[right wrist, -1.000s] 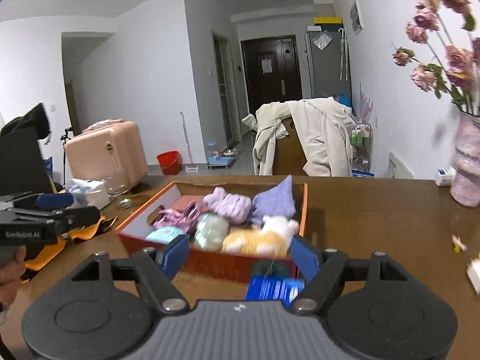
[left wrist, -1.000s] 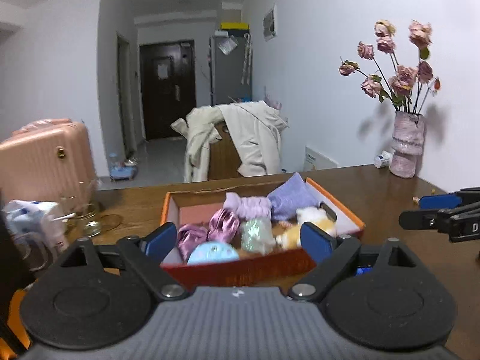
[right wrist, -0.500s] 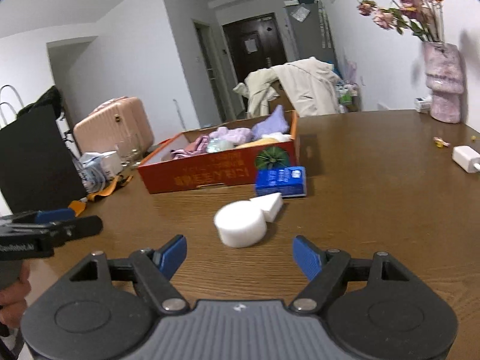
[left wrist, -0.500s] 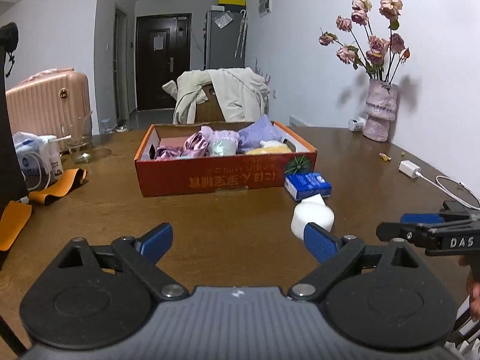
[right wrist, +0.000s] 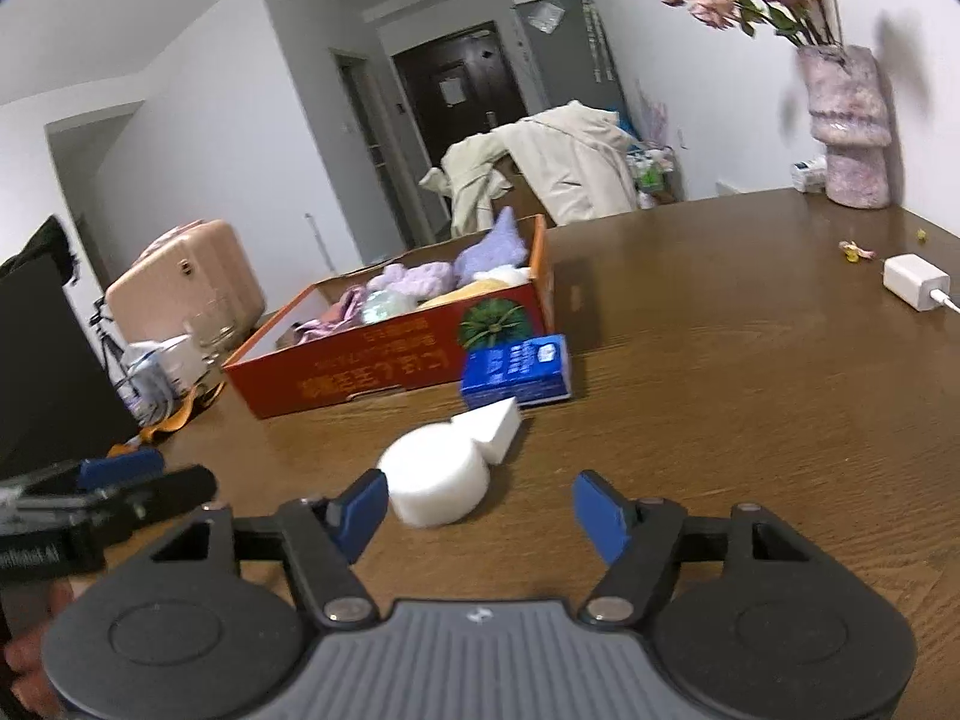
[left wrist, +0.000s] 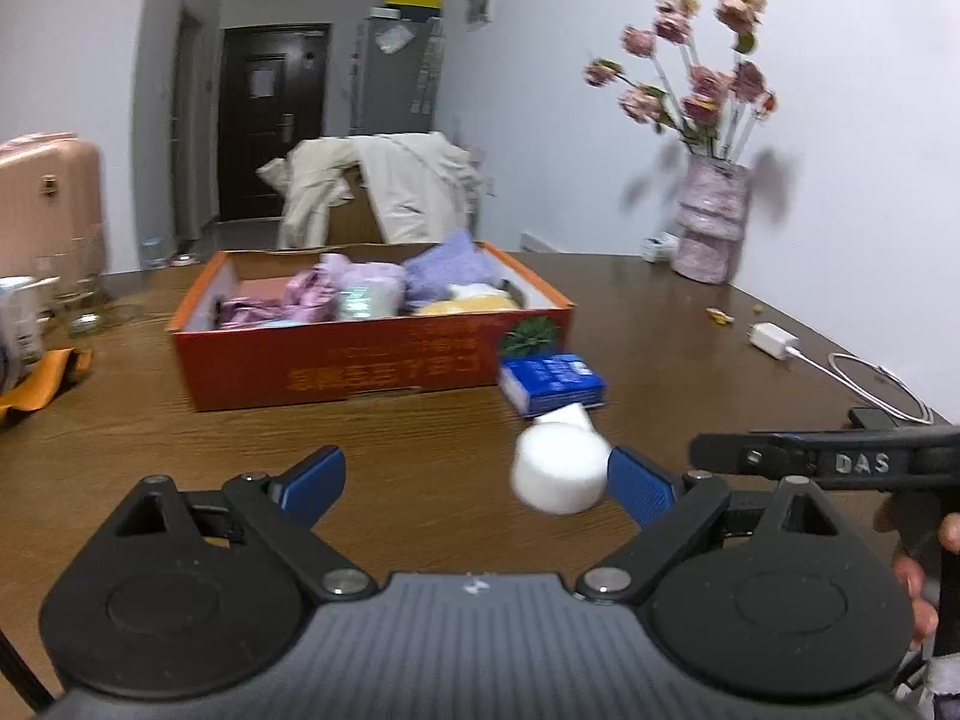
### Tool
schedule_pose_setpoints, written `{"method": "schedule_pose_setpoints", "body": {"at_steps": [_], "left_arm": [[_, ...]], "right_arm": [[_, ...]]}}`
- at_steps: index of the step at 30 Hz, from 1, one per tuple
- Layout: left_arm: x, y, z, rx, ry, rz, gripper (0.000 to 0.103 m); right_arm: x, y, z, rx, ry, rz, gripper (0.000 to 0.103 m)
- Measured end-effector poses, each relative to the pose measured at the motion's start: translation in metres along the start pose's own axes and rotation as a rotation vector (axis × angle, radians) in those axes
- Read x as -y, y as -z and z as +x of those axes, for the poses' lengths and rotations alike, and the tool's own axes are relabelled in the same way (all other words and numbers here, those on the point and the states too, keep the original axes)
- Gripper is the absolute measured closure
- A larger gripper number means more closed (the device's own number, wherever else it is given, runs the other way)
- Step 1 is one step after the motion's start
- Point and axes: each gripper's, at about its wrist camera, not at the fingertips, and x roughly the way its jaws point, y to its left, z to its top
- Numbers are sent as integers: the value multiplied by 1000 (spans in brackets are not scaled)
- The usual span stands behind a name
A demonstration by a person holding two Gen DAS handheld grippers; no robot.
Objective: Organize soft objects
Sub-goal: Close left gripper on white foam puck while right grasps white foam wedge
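A white foam cylinder (right wrist: 435, 483) lies on the brown table (right wrist: 720, 390), with a white foam wedge (right wrist: 495, 426) touching its far side. My right gripper (right wrist: 480, 510) is low over the table and its jaws are closing; the cylinder sits just ahead of the left fingertip, and the pads do not press on it. My left gripper (left wrist: 477, 480) is open, with the cylinder (left wrist: 558, 474) just inside its right fingertip. Behind stands an orange cardboard box (left wrist: 372, 360) holding several soft toys and cloths. A blue packet (left wrist: 552, 384) lies at the box's front right corner.
A pink vase of dried flowers (left wrist: 711, 240) stands at the far right by the wall. A white charger (right wrist: 915, 285) and its cable (left wrist: 876, 384) lie on the right. A glass (left wrist: 84, 294), an orange strap (left wrist: 42, 378) and a pink suitcase (right wrist: 186, 282) are on the left.
Both grippers drew back from over the box and sank towards the table, then closed in on the white cylinder. The right jaws have narrowed.
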Motion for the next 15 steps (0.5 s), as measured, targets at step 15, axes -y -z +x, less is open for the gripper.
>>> {"method": "schedule_pose_setpoints", "body": {"at_steps": [15], "left_arm": [[33, 3, 111, -114, 121, 107, 27]], "right_arm": [[31, -27, 37, 17, 96, 82, 56]]}}
